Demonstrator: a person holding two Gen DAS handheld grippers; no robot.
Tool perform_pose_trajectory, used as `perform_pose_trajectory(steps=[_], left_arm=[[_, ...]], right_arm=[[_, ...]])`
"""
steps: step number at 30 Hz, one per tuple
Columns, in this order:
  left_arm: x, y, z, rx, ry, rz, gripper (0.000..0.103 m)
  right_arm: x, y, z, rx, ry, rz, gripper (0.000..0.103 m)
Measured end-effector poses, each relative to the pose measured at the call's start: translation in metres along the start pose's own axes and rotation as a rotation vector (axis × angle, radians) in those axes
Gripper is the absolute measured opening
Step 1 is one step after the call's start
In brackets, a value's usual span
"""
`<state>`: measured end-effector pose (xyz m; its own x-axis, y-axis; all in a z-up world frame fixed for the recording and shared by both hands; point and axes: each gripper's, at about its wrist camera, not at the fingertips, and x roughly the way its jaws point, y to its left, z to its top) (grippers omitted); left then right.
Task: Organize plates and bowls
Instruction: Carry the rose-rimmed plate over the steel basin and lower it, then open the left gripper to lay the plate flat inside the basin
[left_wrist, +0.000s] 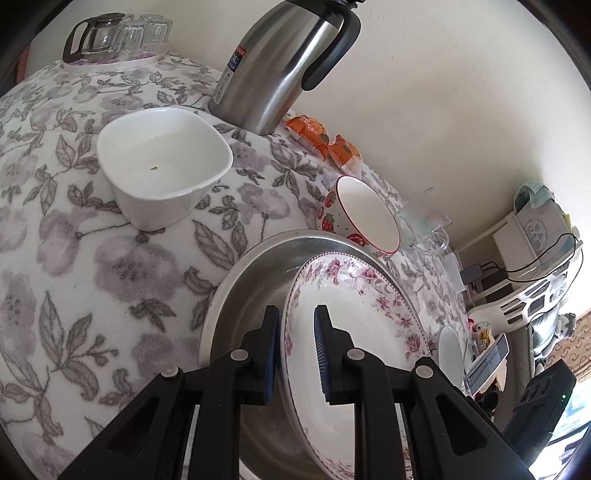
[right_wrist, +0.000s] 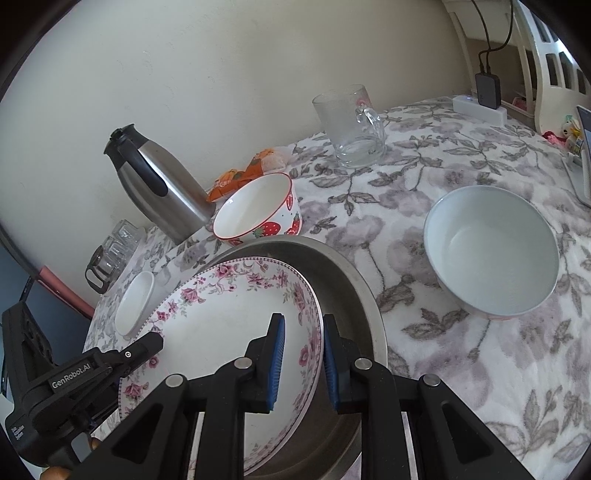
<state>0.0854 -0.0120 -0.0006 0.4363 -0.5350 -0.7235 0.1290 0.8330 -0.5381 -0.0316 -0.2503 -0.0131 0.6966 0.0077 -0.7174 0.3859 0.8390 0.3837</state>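
I have the floral plate (left_wrist: 351, 314) pinched by its rim on two opposite sides, my left gripper (left_wrist: 295, 350) on one edge and my right gripper (right_wrist: 303, 362) on the other, each pair of blue pads pressed onto the thin lip. The plate hangs over the steel pan (left_wrist: 240, 295), tilted, and I cannot tell whether its low edge touches the metal.

Beyond the pan's far rim stands the strawberry bowl (right_wrist: 258, 210), very near it. The square white bowl (left_wrist: 162, 166) sits apart on the left side of the flowered cloth (left_wrist: 74, 258), and the round white bowl (right_wrist: 491, 251) sits apart on the right. A steel flask (left_wrist: 280, 66) and a glass mug (right_wrist: 351, 125) stand further back by the wall.

The chief risk, as I judge it, is the grip itself: glazed rim, narrow bite, so if my two hands drift unevenly the plate could twist out of one pinch and drop against the pan. Swinging it outward carelessly could also clip the strawberry bowl.

Both grippers point steeply downward and forward, roughly facing each other across the plate; the left one shows at the lower left of the right wrist view.
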Motion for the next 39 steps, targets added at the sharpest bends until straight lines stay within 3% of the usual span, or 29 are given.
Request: perform_pose_trajectory(steps=[39], left_arm=[[0.022, -0.003, -0.005, 0.051, 0.042, 0.132, 0.019]], right_arm=[[0.007, 0.002, -0.004, -0.109, 0.014, -0.073, 0.024]])
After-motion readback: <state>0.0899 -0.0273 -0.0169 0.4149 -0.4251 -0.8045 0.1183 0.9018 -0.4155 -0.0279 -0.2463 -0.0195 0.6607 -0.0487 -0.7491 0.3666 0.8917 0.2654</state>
